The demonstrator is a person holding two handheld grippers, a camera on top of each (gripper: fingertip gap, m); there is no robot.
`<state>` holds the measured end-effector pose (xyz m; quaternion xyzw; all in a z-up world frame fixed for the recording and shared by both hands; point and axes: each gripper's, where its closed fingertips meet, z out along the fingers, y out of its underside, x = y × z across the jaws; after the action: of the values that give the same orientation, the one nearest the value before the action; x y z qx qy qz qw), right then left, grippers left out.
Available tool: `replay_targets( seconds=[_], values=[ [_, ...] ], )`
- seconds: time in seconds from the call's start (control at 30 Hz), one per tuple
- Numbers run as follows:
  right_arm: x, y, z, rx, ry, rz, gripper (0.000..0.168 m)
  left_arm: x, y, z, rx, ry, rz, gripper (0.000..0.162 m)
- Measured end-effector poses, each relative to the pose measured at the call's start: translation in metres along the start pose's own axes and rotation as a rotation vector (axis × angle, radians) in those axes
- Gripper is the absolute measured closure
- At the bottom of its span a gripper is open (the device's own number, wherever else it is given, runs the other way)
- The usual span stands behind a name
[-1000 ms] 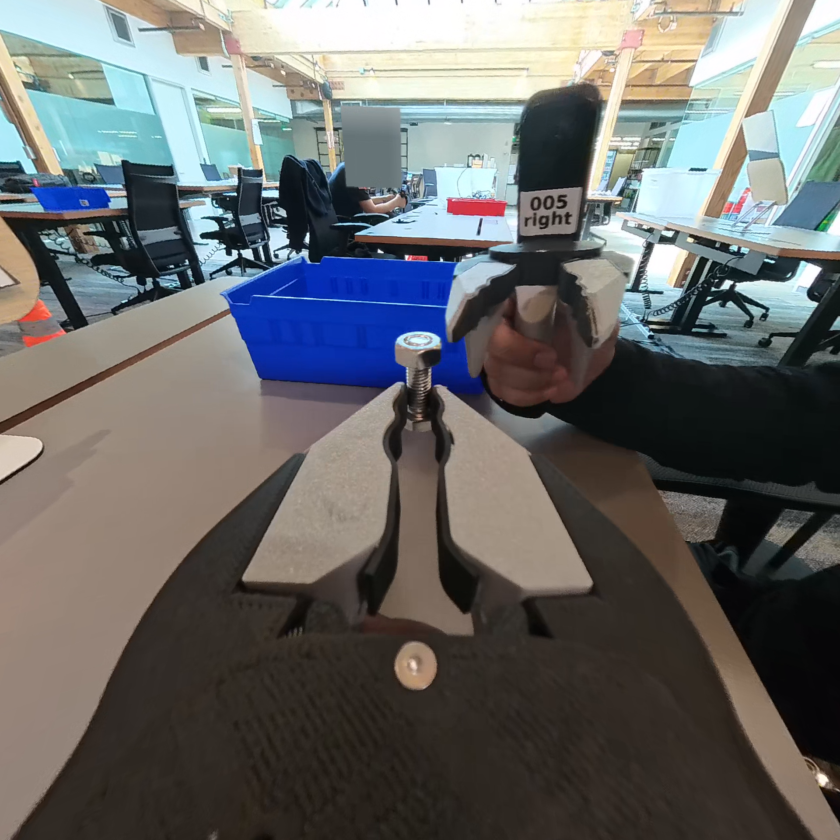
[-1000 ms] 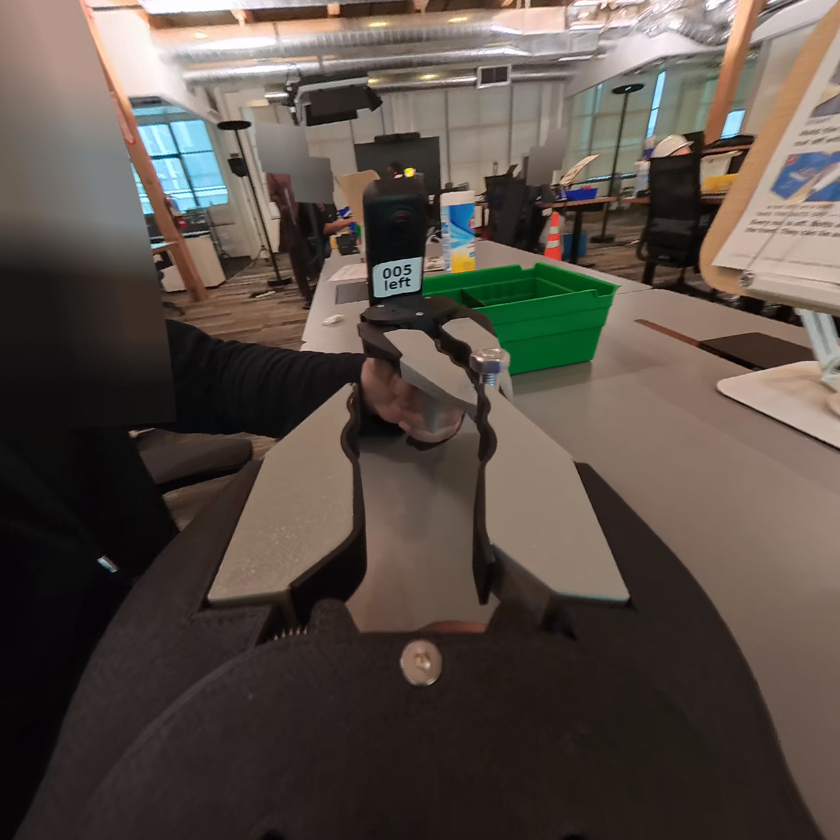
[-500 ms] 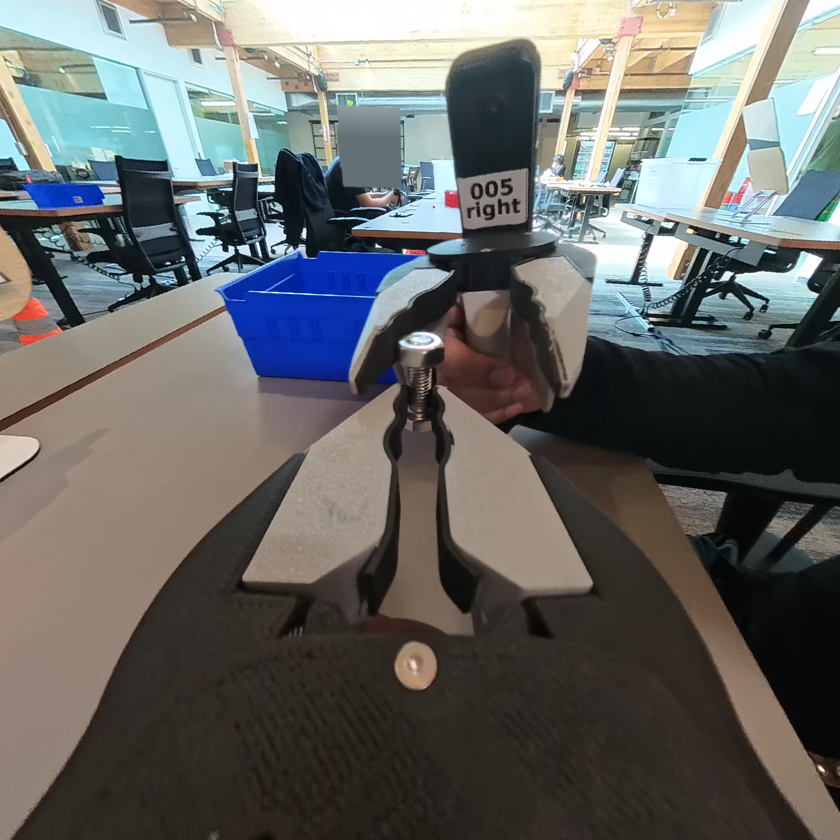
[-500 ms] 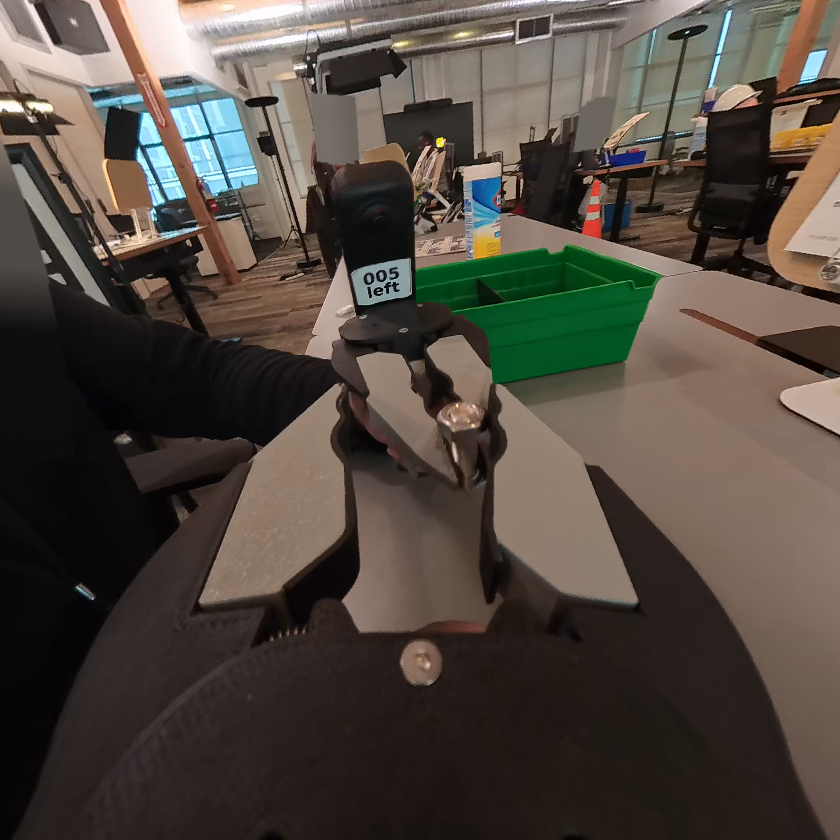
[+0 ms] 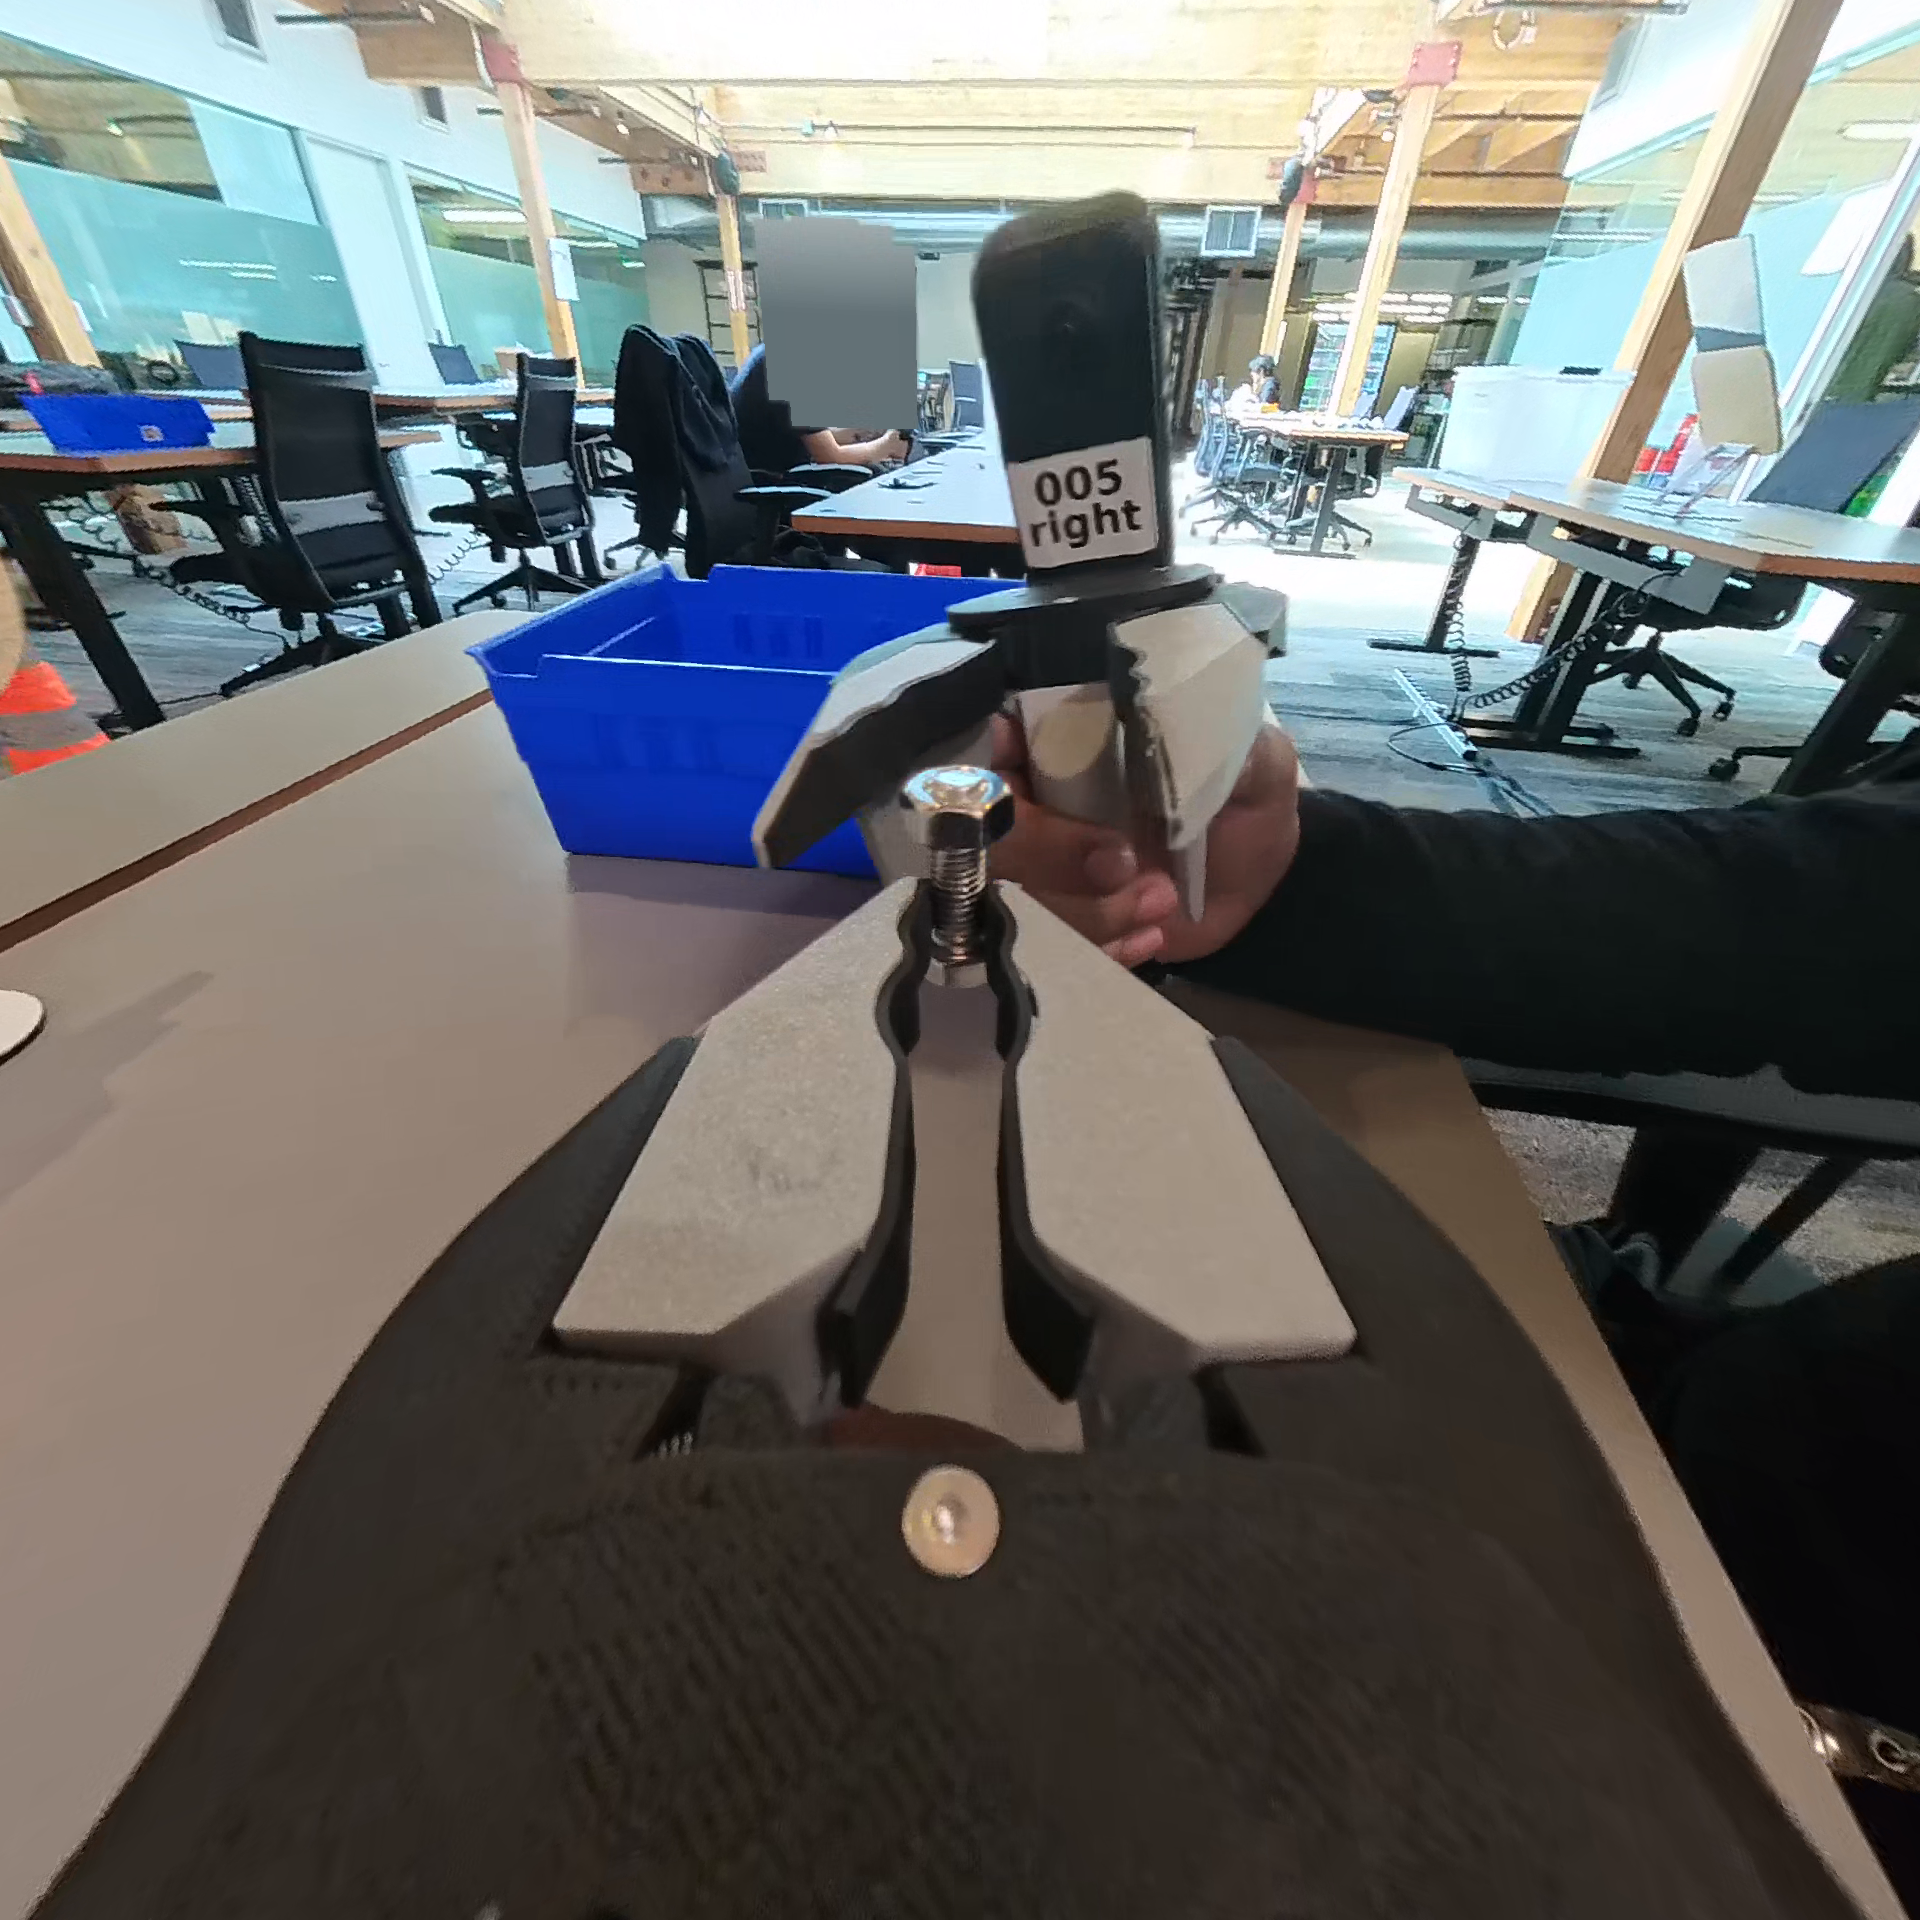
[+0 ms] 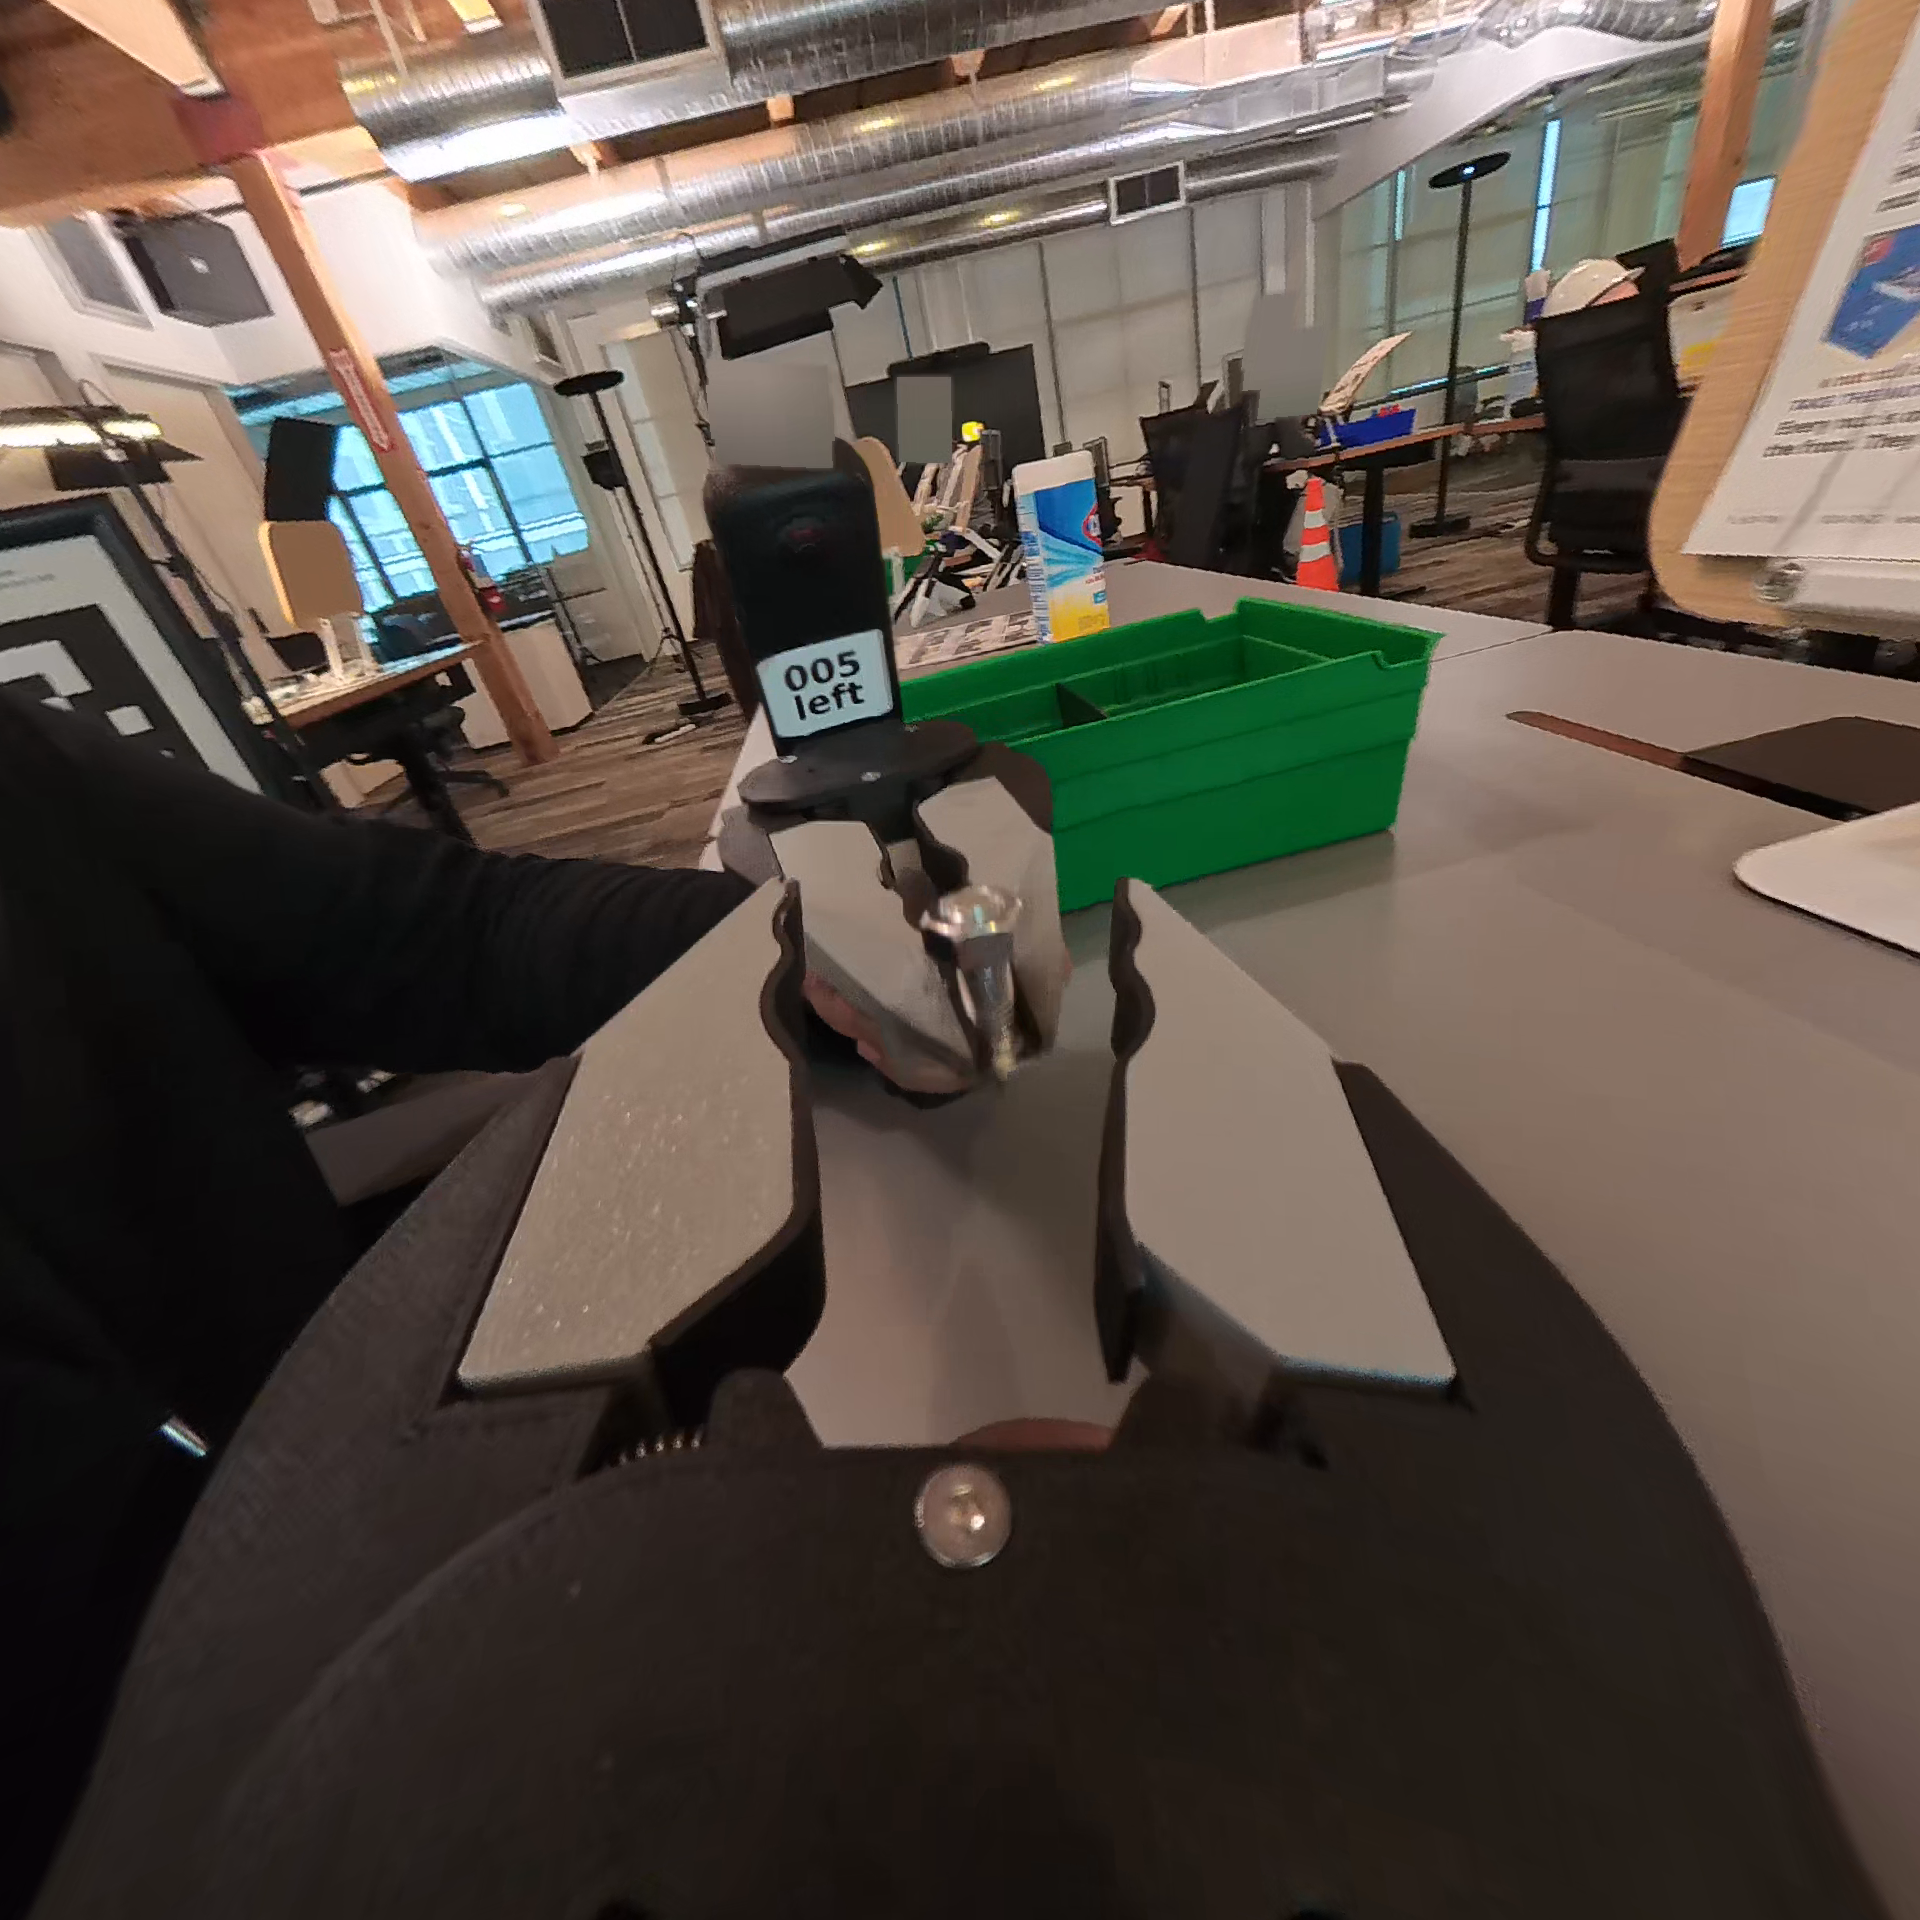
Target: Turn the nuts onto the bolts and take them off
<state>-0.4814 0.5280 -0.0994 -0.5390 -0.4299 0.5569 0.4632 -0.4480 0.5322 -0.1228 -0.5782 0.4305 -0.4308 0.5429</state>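
Left wrist view: left claw (image 5: 958,951) grips bolt (image 5: 956,868); right claw (image 6: 954,971) gapes; green bin (image 6: 1226,774) looks bare.

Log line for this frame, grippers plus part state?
left gripper: shut on upright silver hex bolt | right gripper: open, near bolt head | nut: unclear | blue plastic bin: behind

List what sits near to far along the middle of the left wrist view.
left claw shut on the bolt → right claw, open, in a hand → blue bin → far desks with office chairs.
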Motion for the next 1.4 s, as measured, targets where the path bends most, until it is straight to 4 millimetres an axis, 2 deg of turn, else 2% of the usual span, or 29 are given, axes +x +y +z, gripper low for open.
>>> replay_targets(
  seconds=[0.1, 0.17, 0.3, 0.37, 0.4, 0.47, 0.6, 0.73, 0.9, 1.27, 1.4],
  values=[
    [-0.013, 0.007, 0.013, -0.038, -0.077, 0.002, 0.113, 0.001, 0.005, 0.003, -0.019, -0.003, 0.008, 0.155],
    [-0.014, 0.01, 0.014, -0.056, -0.064, -0.017, 0.109, -0.001, 0.007, 0.003, -0.023, -0.004, 0.011, 0.155],
    [-0.01, 0.005, 0.0, -0.042, -0.028, -0.019, 0.108, -0.009, 0.003, -0.002, -0.01, -0.03, 0.012, 0.155],
    [-0.008, 0.0, -0.009, -0.01, -0.003, -0.027, 0.111, -0.015, -0.001, -0.006, 0.006, -0.054, 0.003, 0.155],
    [-0.009, -0.002, -0.013, 0.005, -0.006, -0.027, 0.118, -0.019, -0.003, -0.008, 0.016, -0.066, -0.008, 0.155],
    [-0.008, -0.007, -0.017, 0.036, 0.005, -0.021, 0.118, -0.022, -0.005, -0.011, 0.03, -0.066, -0.029, 0.156],
    [-0.001, -0.007, -0.015, 0.04, 0.041, -0.022, 0.117, -0.017, -0.002, -0.007, 0.015, -0.053, -0.02, 0.155],
    [0.007, 0.002, -0.009, 0.011, 0.088, -0.004, 0.122, -0.008, 0.003, -0.001, -0.007, -0.031, -0.006, 0.155],
    [0.013, 0.008, -0.006, -0.017, 0.119, -0.014, 0.151, -0.007, 0.006, 0.001, -0.022, -0.022, -0.01, 0.155],
    [0.02, 0.009, -0.007, -0.033, 0.172, -0.023, 0.152, -0.011, 0.008, 0.002, -0.019, -0.043, -0.045, 0.154],
    [0.025, 0.009, -0.009, -0.033, 0.194, -0.009, 0.152, -0.01, 0.009, 0.002, -0.025, -0.029, -0.068, 0.145]
  ],
)
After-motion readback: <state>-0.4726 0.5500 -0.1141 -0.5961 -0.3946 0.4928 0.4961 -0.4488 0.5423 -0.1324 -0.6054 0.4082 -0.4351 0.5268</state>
